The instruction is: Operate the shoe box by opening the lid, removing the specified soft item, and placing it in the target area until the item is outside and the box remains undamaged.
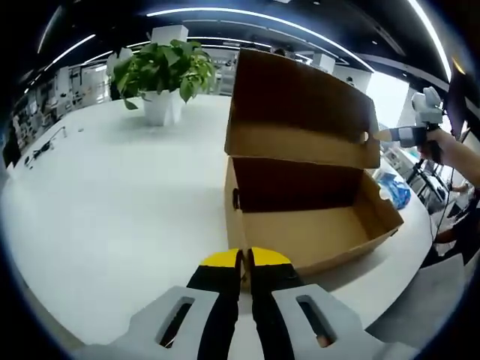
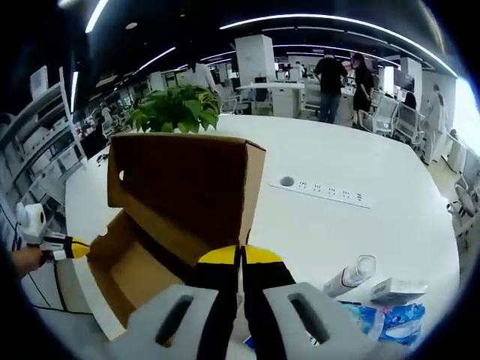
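Box: a brown cardboard shoe box (image 1: 315, 217) sits on a white table (image 1: 112, 202), its lid (image 1: 300, 109) swung up and standing open above the body. In the left gripper view the inside that can be seen is dark at the back wall and plain cardboard on the floor; no soft item can be made out in it.

Lid: in the right gripper view the lid (image 2: 184, 187) rises over the open box (image 2: 124, 270), with a small round hole near its upper corner.

Left gripper: the left gripper (image 1: 245, 262) has its yellow-tipped jaws pressed together on the near edge of the box (whether they actually pinch the cardboard, I cannot tell). It also shows in the right gripper view (image 2: 66, 250), at the far side of the box, held by a hand (image 2: 22, 259).

Right gripper: the right gripper (image 2: 241, 259) has its jaws pressed together against the near wall of the box. In the left gripper view it (image 1: 390, 135) is touching the lid's far edge.

Plant: a leafy plant (image 1: 161, 71) in a white pot stands beyond the box.

Beside the box: a power strip (image 2: 321, 189) lies further along the table; a blue packet (image 2: 390, 319) and a small bottle (image 2: 349, 276) lie near the right gripper.

Room: two people (image 2: 341, 75) stand well behind the box.
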Tool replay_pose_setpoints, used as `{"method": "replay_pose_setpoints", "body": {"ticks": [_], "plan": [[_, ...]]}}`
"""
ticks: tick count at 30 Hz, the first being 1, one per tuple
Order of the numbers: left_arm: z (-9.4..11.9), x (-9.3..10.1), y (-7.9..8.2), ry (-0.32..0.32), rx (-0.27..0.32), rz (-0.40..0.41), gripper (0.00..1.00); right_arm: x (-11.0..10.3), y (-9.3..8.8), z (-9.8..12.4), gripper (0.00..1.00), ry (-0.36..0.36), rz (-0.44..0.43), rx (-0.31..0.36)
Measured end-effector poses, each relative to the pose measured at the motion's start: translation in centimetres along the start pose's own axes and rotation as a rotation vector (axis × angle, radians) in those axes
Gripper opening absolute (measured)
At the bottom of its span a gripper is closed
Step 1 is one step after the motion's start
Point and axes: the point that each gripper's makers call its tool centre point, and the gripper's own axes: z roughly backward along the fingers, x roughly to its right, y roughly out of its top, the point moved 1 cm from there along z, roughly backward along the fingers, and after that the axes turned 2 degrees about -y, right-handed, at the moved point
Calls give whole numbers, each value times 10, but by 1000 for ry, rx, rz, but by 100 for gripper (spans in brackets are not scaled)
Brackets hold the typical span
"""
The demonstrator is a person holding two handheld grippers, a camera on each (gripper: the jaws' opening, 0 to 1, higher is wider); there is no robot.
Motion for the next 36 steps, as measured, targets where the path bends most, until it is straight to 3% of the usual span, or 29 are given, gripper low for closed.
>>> {"method": "replay_pose_setpoints", "body": {"ticks": [36], "plan": [[1,0,-1,-11,7,-16,1,-17,-26,29,0,-27,-3,67]]}}
